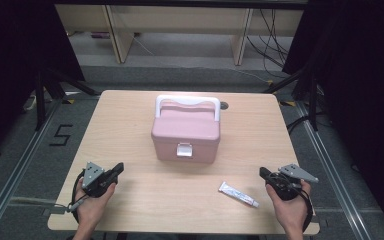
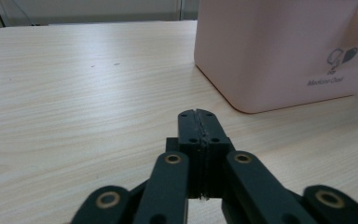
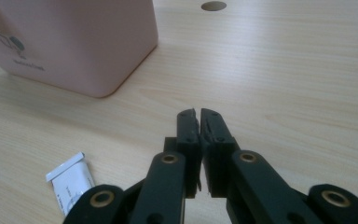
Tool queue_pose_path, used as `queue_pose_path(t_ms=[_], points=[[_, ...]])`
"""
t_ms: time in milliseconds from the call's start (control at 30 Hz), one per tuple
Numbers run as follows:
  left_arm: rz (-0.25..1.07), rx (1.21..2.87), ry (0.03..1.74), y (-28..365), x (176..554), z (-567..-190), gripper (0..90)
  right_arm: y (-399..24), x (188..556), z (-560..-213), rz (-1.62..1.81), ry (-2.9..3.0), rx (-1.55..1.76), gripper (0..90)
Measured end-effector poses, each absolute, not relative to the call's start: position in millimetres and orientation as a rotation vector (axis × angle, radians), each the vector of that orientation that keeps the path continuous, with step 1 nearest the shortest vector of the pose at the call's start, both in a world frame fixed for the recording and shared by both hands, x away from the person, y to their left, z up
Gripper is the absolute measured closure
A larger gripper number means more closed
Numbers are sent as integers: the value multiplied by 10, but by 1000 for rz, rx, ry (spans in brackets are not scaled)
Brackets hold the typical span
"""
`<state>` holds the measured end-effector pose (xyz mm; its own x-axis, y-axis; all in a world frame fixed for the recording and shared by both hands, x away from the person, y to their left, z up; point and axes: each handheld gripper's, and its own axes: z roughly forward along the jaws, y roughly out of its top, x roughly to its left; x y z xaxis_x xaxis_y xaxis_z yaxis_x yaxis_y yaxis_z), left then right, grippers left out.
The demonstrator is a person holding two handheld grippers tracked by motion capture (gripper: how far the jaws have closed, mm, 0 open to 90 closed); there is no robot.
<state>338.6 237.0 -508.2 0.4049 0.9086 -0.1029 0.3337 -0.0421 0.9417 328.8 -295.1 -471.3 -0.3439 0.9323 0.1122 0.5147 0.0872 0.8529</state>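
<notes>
A pink box with a white handle and a white front latch stands shut in the middle of the wooden table. Its pink side fills the upper right of the left gripper view, and its corner the upper left of the right gripper view. A small white tube lies flat at the front right; its crimped end shows lower left of my right jaws. My left gripper rests at the front left, shut and empty. My right gripper sits at the front right, shut, just right of the tube.
A round cable hole sits in the table behind the box. Black tripod legs and cables stand on the floor around the table, and wooden shelving is at the back.
</notes>
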Motion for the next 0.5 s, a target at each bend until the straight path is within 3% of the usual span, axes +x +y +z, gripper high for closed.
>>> queue_pose_path(t_ms=[167, 500], points=[[671, 1636, 1107, 2340, 3562, -4982, 899, -2902, 3369, -4602, 1158, 1949, 1454, 900], [645, 1701, 1114, 2214, 4397, -4657, 899, -2653, 4033, -4211, 1131, 2005, 1375, 900]])
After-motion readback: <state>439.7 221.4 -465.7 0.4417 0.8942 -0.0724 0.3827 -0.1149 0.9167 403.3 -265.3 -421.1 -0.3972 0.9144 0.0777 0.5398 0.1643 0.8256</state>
